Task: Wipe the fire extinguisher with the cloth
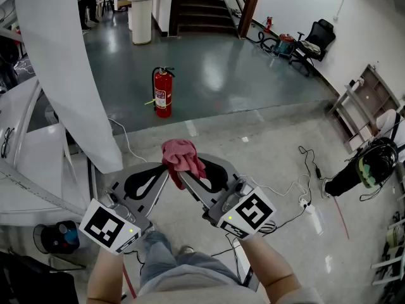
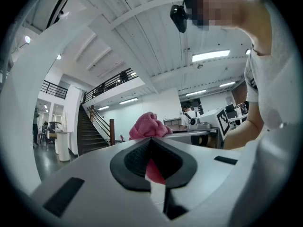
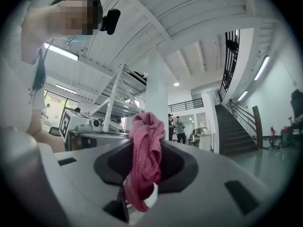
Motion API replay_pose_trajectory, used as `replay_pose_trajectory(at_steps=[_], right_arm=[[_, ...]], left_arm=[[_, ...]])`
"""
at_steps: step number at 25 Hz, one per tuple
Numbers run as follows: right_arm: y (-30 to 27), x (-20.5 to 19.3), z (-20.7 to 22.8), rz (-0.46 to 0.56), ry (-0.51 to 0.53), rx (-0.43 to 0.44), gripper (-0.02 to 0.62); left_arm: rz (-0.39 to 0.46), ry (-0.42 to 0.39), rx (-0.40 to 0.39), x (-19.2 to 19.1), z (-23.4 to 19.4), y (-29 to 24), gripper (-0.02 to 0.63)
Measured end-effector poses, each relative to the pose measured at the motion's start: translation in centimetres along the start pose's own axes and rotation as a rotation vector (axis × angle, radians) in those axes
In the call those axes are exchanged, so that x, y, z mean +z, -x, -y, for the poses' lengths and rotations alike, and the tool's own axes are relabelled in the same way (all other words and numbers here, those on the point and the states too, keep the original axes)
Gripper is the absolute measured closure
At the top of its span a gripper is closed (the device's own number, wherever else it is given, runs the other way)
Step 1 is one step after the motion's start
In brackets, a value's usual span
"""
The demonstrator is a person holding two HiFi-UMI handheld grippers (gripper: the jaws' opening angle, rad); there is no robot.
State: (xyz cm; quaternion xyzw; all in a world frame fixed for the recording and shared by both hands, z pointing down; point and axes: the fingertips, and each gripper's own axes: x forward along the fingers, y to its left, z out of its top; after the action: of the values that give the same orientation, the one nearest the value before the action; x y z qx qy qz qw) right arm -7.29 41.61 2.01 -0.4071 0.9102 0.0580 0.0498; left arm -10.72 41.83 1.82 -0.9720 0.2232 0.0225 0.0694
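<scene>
A red fire extinguisher (image 1: pixel 162 92) stands upright on the dark glossy floor, well ahead of both grippers. A pink cloth (image 1: pixel 182 156) is bunched between the two gripper tips, held up in the air. My left gripper (image 1: pixel 166 170) is shut on one part of the cloth (image 2: pixel 148 126), which bulges above its jaws. My right gripper (image 1: pixel 183 176) is shut on another part, and the cloth (image 3: pixel 145 160) hangs down over its jaws. The two grippers point toward each other, tips nearly touching.
A white slanted column (image 1: pixel 69 68) rises at the left beside white tables (image 1: pixel 25 157). Cables and a power strip (image 1: pixel 305 202) lie on the light floor at the right. A staircase (image 1: pixel 201 6) and an office chair (image 1: pixel 316 40) stand at the back.
</scene>
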Motion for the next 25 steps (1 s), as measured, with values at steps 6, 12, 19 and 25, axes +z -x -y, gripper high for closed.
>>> replay_pose_trajectory(at_steps=[6,12,19,25], right_arm=[[-0.1,-0.6,0.3,-0.006,-0.014,0.0,0.465],[-2.4,-1.9,1.9,-0.017,-0.048,-0.013,0.465],[-7.6,-2.2,4.3,0.014,-0.119,-0.01,0.466],[-14.4,-2.4,7.0,0.015,-0.112,-0.049,0.466]], left_arm=[[-0.005,0.023,-0.001,-0.4,-0.5,-0.2,0.597],[-0.029,0.03,-0.009,-1.5,-3.3,-1.2,0.597],[-0.028,0.038,-0.013,-1.8,-9.9,-2.0,0.597],[-0.001,0.016,-0.027,-1.5,-17.5,-2.4,0.597]])
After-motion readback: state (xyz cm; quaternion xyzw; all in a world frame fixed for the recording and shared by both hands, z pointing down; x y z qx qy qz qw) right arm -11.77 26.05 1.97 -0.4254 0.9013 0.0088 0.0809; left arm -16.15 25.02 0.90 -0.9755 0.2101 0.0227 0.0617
